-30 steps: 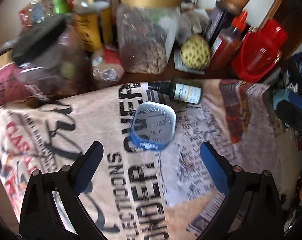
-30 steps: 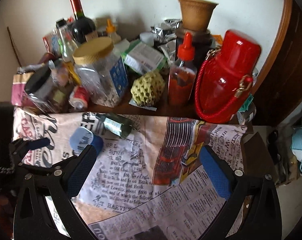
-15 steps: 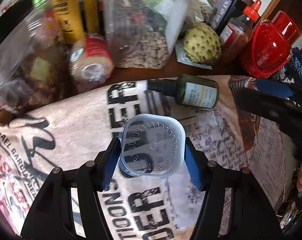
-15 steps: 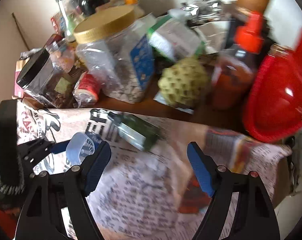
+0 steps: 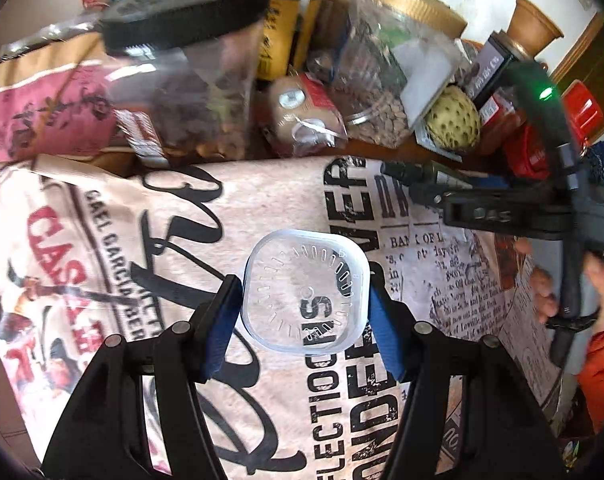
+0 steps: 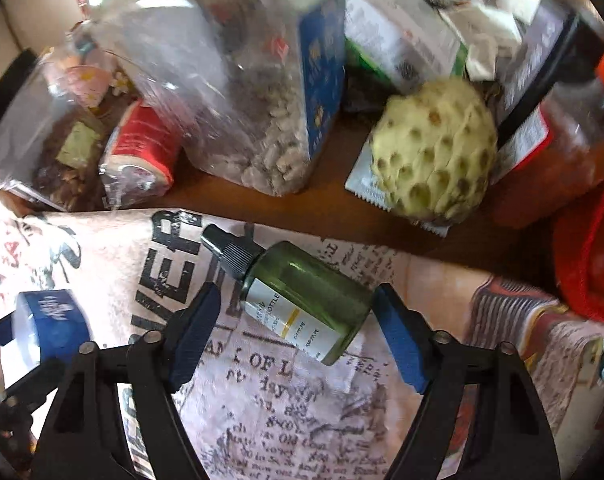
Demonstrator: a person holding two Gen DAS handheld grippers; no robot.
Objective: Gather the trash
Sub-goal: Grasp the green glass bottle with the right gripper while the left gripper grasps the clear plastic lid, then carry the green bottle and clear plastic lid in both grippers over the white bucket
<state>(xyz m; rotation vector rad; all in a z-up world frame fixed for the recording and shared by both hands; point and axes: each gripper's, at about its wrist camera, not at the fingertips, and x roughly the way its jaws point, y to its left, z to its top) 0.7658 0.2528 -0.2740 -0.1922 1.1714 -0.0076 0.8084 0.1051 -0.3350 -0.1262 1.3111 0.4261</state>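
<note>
- Left gripper (image 5: 304, 300): blue rubber pads on black plastic arms, clamped on both sides of a clear plastic cup (image 5: 306, 290). The cup is rounded-square, with its thin rim and ribbed base facing the left wrist camera, so its axis runs straight toward the lens.
- In the right wrist view the same cup (image 6: 50, 322) shows a blue label band, at the far left over the cloth.
- Right gripper (image 6: 298, 320): jaws have just been closing, with a green bottle (image 6: 306, 300) between the blue pads. The right pad sits at the bottle's base edge. The left pad (image 6: 194, 332) stands off the glass with a gap, so this is not a firm pinch yet.
- The bottle is smooth dark-green glass or plastic, cylindrical, with a ribbed black dropper cap and a white label. It lies flat on the cloth, long axis diagonal, cap toward upper left and base toward lower right.
- Tablecloth (image 5: 102, 240): matte beige fabric with newspaper-style print in black and red lettering, lying over a brown wooden table (image 6: 322, 212).
- Behind the bottle sit a knobbly pale-green custard apple (image 6: 434, 156), a clear jar of beans (image 6: 254, 112) with a blue label, and a crinkly red-and-white packet (image 6: 142, 156).
- A hand (image 5: 598, 292) and an orange sleeve show at the right edge of the left wrist view, gripping the other tool's handle.
</note>
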